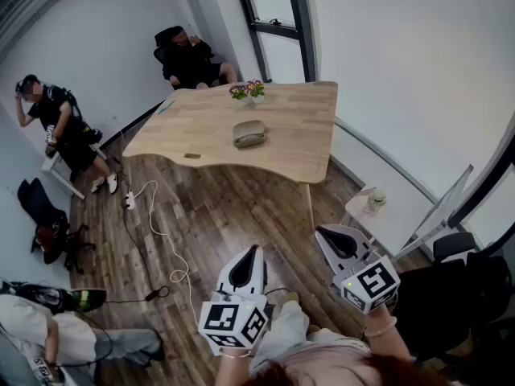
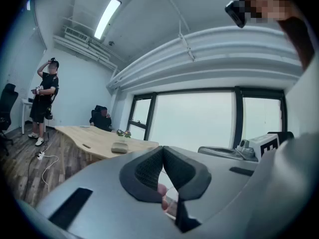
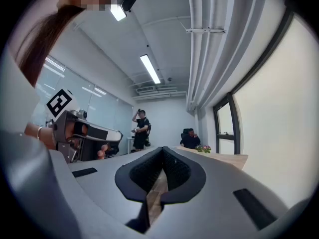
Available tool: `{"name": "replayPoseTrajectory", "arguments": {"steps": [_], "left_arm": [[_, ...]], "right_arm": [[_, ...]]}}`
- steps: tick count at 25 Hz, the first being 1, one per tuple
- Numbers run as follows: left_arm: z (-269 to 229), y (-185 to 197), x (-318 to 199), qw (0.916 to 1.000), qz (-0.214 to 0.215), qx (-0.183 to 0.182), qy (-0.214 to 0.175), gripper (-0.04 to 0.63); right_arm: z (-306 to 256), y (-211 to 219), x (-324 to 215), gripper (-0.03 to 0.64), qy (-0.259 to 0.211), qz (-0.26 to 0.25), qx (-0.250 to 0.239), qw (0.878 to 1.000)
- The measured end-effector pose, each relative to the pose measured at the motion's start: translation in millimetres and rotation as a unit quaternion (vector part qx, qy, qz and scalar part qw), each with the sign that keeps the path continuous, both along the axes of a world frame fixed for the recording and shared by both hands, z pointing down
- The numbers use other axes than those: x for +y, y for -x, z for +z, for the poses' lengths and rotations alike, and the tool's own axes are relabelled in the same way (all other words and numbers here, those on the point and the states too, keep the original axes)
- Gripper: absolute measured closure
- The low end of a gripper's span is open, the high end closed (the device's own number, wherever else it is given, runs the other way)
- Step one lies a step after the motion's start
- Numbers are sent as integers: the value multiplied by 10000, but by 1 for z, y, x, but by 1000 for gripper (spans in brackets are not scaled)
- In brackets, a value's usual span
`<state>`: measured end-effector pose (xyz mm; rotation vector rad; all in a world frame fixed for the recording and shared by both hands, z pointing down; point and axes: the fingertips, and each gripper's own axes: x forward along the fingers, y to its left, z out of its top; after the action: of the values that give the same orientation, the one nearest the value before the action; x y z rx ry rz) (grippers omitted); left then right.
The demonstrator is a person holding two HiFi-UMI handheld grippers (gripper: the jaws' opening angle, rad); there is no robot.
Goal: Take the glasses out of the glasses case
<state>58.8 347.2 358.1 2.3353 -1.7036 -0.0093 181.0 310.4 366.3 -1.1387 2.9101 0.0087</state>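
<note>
A closed grey-brown glasses case (image 1: 250, 133) lies near the middle of the light wooden table (image 1: 290, 147), far ahead of me. The left gripper view shows the case (image 2: 119, 147) small on the table (image 2: 82, 135). My left gripper (image 1: 254, 256) and right gripper (image 1: 327, 236) are held close to my body, well short of the table, over the floor. Both are shut, jaws meeting at the tips with nothing between them, as the left gripper (image 2: 163, 149) and right gripper (image 3: 162, 150) show in their own views. The glasses are hidden.
A small pot of flowers (image 1: 247, 91) stands behind the case. One person sits at the far end (image 1: 193, 61), another stands at the left (image 1: 63, 131), a third is at the lower left (image 1: 64, 336). A power strip with cable (image 1: 130, 201) lies on the floor. A white side table (image 1: 368, 211) is right.
</note>
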Motion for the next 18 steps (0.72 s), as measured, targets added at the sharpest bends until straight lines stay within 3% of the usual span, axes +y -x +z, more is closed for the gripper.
{"name": "replayPoseTrajectory", "arguments": {"steps": [7,18], "left_arm": [[5,13,-28,10000,49,38,14,594],[9,45,-88,9998,171,67,11,594]], "right_arm": [[4,12,-28,615,79,46,-148,9998],[12,46,-79,615,30,73,65,9999]]}}
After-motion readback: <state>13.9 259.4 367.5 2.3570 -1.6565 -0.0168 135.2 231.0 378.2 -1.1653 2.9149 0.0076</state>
